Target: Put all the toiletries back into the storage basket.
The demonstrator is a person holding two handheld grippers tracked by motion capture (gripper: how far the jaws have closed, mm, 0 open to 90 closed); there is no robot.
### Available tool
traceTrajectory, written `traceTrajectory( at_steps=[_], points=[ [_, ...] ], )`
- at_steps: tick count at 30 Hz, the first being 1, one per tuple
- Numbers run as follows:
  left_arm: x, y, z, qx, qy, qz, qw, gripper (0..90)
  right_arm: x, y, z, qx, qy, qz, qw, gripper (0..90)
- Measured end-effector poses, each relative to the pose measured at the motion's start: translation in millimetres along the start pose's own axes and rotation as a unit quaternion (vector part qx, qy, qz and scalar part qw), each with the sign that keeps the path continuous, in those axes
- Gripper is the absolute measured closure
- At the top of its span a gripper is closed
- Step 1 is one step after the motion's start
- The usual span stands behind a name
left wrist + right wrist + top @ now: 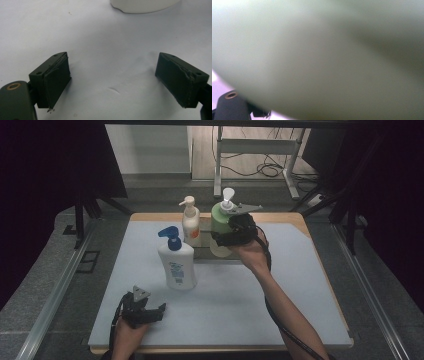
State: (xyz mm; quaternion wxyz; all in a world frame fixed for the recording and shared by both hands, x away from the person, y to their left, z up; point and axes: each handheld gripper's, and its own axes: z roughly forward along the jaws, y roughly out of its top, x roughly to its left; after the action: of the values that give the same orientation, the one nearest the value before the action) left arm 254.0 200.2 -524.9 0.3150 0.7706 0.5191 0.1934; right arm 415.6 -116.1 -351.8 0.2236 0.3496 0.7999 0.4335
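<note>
Three pump bottles stand on the desk [300,295]. Your right tool [225,237] is clenched around one, the green bottle [218,222], which fills the space just ahead of its jaws. One cream bottle [190,221] stands just beside that tool. Your left tool [155,312] rests released, jaws wide with nothing between them; one white bottle with a blue pump [176,262] stands near, just ahead of it.

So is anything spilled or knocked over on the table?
No spills. The white bottle with the blue pump and the small cream bottle stand upright. The right gripper is around the green bottle, which also looks upright. The left gripper is open over bare table.
</note>
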Motion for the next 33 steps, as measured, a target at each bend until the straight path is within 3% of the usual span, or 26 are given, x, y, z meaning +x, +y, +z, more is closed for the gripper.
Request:
traceTrajectory(
  at_steps=[18,33],
  points=[
    [-0.1,0.0,-0.1,0.001,0.000,-0.001,1.0000,12.1,-19.0,11.1,26.7,0.002,-0.034,0.010,0.9994,12.1],
    [-0.2,0.0,0.0,0.001,0.000,-0.001,1.0000,12.1,-24.9,10.8,50.7,0.006,-0.048,0.003,0.9988,12.1]
  ],
)
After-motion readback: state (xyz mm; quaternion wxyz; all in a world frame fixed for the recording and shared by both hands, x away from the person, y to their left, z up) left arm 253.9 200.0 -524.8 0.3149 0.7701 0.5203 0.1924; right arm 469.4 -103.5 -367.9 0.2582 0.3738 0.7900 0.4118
